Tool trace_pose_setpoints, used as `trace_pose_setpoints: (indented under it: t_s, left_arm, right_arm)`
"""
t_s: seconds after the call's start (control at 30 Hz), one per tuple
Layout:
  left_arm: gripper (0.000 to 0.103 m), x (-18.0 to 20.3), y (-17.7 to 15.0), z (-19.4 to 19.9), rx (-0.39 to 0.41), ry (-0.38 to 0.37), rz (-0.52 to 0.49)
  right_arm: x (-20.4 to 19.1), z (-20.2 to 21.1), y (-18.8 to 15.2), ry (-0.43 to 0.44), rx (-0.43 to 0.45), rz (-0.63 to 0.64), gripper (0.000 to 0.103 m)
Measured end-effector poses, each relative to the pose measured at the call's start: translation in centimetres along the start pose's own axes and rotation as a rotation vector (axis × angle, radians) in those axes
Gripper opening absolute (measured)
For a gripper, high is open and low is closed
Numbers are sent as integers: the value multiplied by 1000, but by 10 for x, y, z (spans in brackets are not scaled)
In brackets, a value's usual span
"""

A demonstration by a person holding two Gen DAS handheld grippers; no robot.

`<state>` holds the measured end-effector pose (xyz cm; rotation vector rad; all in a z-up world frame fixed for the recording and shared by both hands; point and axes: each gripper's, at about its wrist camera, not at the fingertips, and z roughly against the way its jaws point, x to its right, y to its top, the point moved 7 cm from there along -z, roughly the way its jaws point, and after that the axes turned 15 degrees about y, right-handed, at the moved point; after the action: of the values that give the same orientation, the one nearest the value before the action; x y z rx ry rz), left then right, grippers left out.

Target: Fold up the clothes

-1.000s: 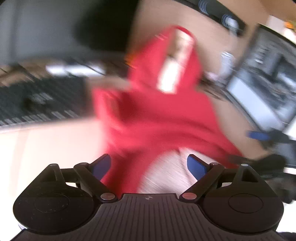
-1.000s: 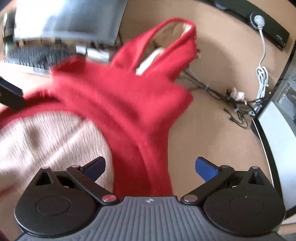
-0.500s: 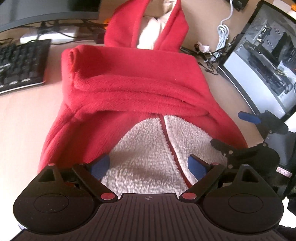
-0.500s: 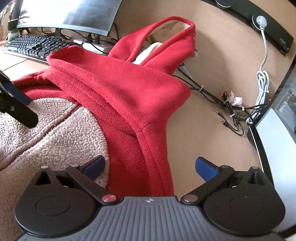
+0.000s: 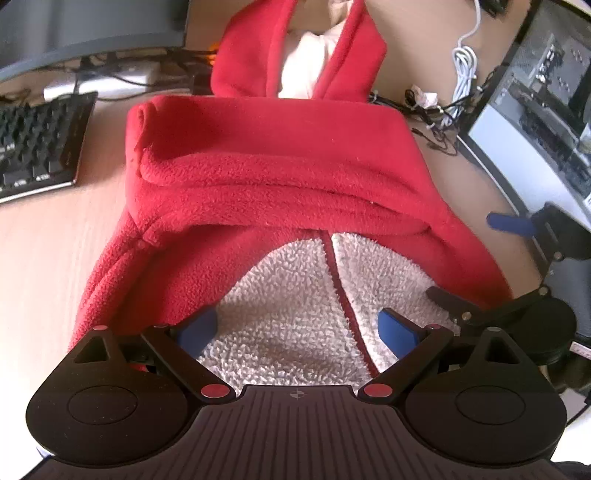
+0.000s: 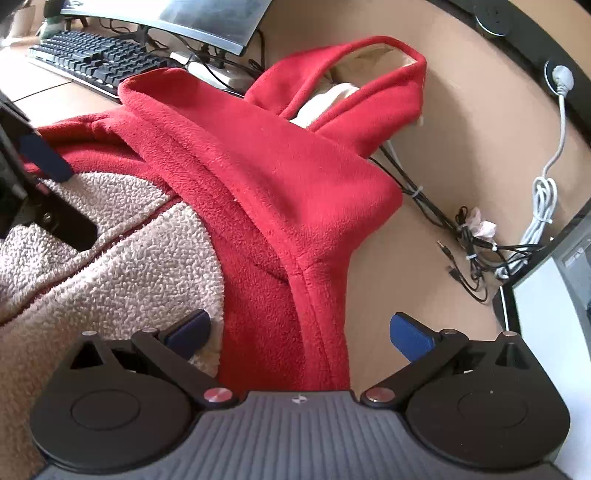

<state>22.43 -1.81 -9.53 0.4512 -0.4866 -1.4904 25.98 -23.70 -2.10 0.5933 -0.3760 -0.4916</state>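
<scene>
A red fleece hoodie [image 5: 273, 162] with cream sherpa lining [image 5: 288, 295] lies on the desk, its lower part folded up over the body and its hood [image 5: 299, 48] at the far end. My left gripper [image 5: 299, 328] is open and empty over the cream lining at the near edge. My right gripper [image 6: 299, 332] is open and empty over the hoodie's [image 6: 258, 177] right red edge. The right gripper also shows at the right of the left wrist view [image 5: 517, 258]; the left gripper shows at the left of the right wrist view [image 6: 40, 184].
A black keyboard [image 5: 37, 144] lies to the left under a monitor [image 6: 177, 18]. A second monitor [image 5: 535, 99] stands at the right. Tangled cables [image 6: 476, 240] and a white cord [image 6: 543, 192] lie on the desk beyond the hoodie.
One second ago the hoodie was blurred in motion; it now lies still and folded. Both grippers have stayed open and moved a little closer over its near edge.
</scene>
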Motion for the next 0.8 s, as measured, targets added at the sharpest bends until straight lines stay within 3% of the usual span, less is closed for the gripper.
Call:
trace_pose_setpoints:
  t_s: [0.1,0.27,0.4,0.5,0.6,0.8]
  left_arm:
    - [97,-3,-2,12,13,47,-15]
    - [97,-55,-30,68,131,122,-59]
    - [97,-97,-74,104,170,194,-120]
    - [98,-110,-104,126,185,180,-162]
    - [98,-108,-126,137,183,131,-214]
    - [98,-89,-145,121,193,169,-335]
  right_arm:
    - [-4,33,-1,-62,65,-43,103]
    - [-23,88,-26,-167,144,-88,103]
    - [-55,119,-61,-183,123,-175,103]
    - [-83,140,-87,-162,115,-200,103]
    - [-107,148,-106,-162,103,-197,103]
    - [-93,128,-118,-301,46,-247,103]
